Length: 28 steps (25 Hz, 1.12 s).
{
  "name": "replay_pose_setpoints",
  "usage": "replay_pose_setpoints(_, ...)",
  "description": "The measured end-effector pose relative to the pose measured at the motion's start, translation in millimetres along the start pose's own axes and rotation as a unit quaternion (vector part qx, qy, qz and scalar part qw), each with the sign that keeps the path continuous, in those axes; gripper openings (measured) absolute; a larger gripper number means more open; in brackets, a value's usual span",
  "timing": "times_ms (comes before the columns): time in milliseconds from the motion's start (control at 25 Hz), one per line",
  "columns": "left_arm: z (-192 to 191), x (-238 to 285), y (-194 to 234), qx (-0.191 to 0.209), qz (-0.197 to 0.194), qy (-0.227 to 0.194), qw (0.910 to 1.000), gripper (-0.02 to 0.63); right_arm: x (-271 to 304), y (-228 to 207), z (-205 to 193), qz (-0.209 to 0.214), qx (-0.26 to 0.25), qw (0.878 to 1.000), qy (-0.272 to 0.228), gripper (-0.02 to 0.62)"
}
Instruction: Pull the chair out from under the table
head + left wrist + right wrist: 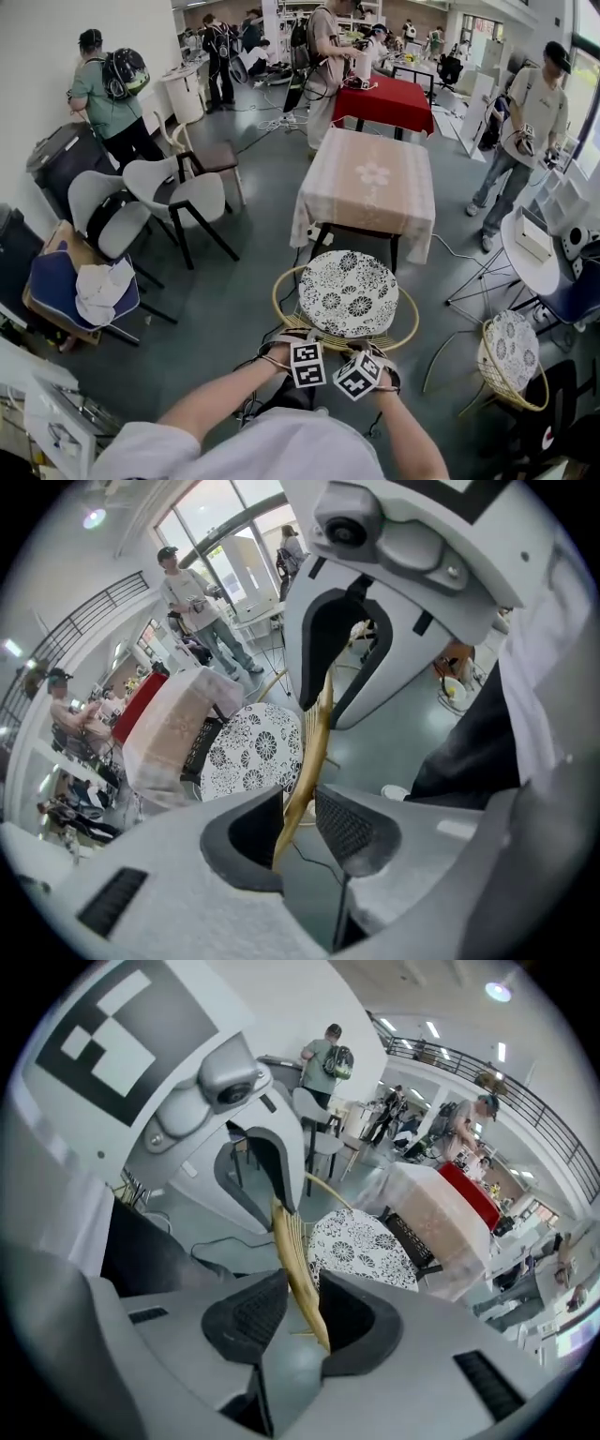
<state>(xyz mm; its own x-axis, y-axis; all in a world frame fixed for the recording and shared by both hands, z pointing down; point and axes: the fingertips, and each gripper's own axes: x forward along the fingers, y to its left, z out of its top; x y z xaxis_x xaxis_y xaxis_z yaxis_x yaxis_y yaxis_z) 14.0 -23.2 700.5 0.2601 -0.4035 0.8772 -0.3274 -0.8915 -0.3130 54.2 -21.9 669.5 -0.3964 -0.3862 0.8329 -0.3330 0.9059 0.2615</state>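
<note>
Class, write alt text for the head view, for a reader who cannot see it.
Seen from above, the left claw and right claw sit at the near rim of a rattan chair standing before a cloth-covered table.

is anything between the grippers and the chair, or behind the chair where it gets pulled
Nothing visible. The chair's back rim sits between the open jaws of the left gripper and right gripper; behind it stands the person holding them.

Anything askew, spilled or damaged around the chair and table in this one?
Nothing odd at the chair: it stands upright in front of the table, with its patterned cushion lying flat. The only untidy thing is a crumpled white cloth dumped on a blue seat at the left.
</note>
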Motion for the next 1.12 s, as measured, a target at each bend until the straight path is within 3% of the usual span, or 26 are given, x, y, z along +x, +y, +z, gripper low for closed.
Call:
replay_pose_setpoints(120,6,-15,5,-0.080,0.002,-0.037,0.9961,0.104,-11,-13,15,-0.022,0.066,0.997,-0.036,0.055)
replay_pose_setpoints(240,23,-37,22,-0.179,0.014,-0.098,0.9789,0.090,-28,-33,30,-0.045,0.157,0.983,-0.087,0.021)
replay_pose_setpoints(360,41,-63,45,-0.268,0.034,-0.162,0.9491,0.034,-46,-52,43,-0.058,0.247,0.956,-0.145,0.005)
replay_pose_setpoints(480,58,-92,67,-0.338,0.044,-0.226,0.9128,0.008,-65,-65,60,-0.065,0.288,0.936,-0.192,0.003)
replay_pose_setpoints(640,74,-123,87,-0.393,0.067,-0.286,0.8715,0.006,-89,-75,79,-0.073,0.315,0.915,-0.243,0.002)
replay_pose_setpoints(760,77,-137,99,-0.422,0.084,-0.309,0.8480,0.006,-103,-85,90,-0.084,0.323,0.902,-0.274,0.003)
replay_pose_setpoints(880,75,-145,106,-0.434,0.096,-0.317,0.8381,0.006,-109,-87,97,-0.089,0.320,0.900,-0.284,0.003)
replay_pose_setpoints(1120,75,-146,106,-0.434,0.103,-0.316,0.8374,0.006,-112,-86,96,-0.086,0.333,0.894,-0.289,0.002)
